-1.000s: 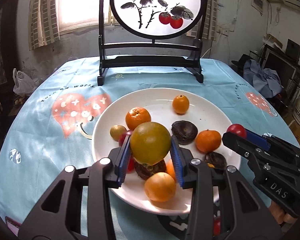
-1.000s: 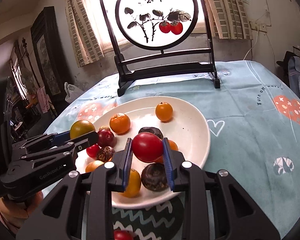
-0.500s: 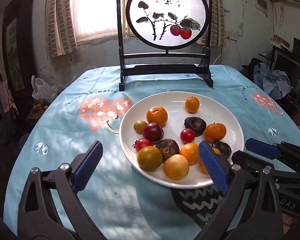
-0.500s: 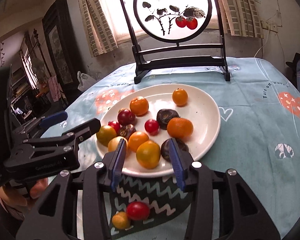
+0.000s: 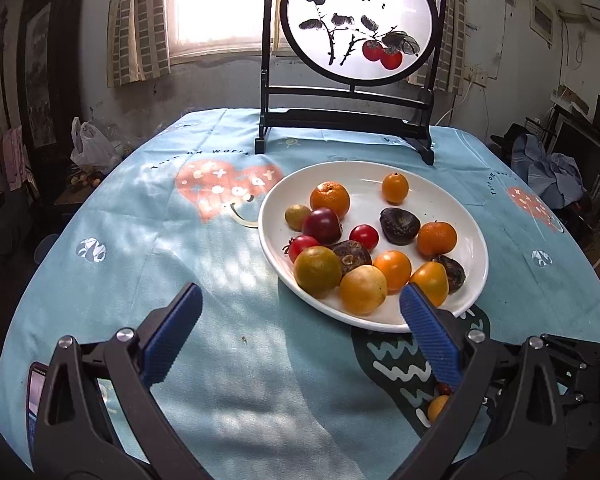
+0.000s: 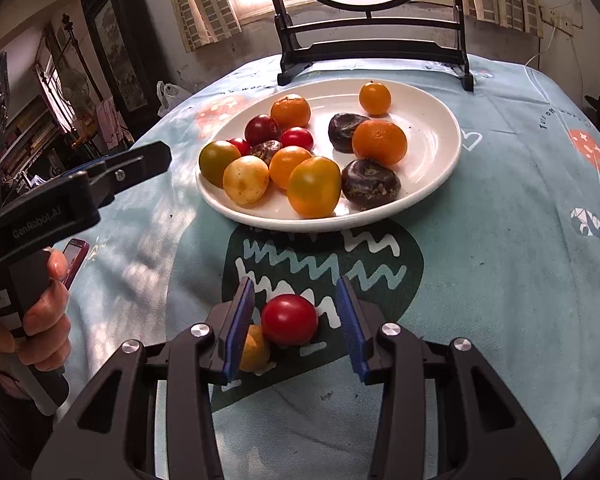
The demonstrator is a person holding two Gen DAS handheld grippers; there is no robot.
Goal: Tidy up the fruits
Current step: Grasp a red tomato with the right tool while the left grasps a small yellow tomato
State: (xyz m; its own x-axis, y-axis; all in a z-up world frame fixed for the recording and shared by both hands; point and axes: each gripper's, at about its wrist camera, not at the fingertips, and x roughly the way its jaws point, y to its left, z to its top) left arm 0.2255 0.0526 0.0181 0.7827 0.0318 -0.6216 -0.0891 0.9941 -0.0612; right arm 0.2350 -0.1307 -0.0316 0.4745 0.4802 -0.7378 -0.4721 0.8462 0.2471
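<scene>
1. The right tool (image 6: 296,322) is spread moderately wide and holds nothing; a red tomato (image 6: 289,319) lies on the desk (image 6: 500,280) directly between its two fingers, touching neither as far as I can tell.
2. A small orange fruit (image 6: 255,348) sits just beside the tomato on its left, pressed near the left finger (image 6: 239,320). I judge this the main hazard: closing may nudge or trap it along with the tomato.
3. The tomato is round, so no axis matters; the tool only needs to close straight in.
4. The right tool is plainly the nearer one. The left tool (image 5: 300,336) is spread very wide and empty, hovering over bare cloth left of the plate (image 5: 472,240).
5. The plate lies straight ahead of the right tool, its near rim close beyond the tomato. The front half is crowded with fruit; open white room lies at the far right side, near the small orange (image 6: 375,98).
6. The desk edge is well off to the right, so a lift and forward carry looks unobstructed.
7. A phone (image 6: 76,256) lies on the desk near the left hand (image 6: 48,304), away from the path.
</scene>
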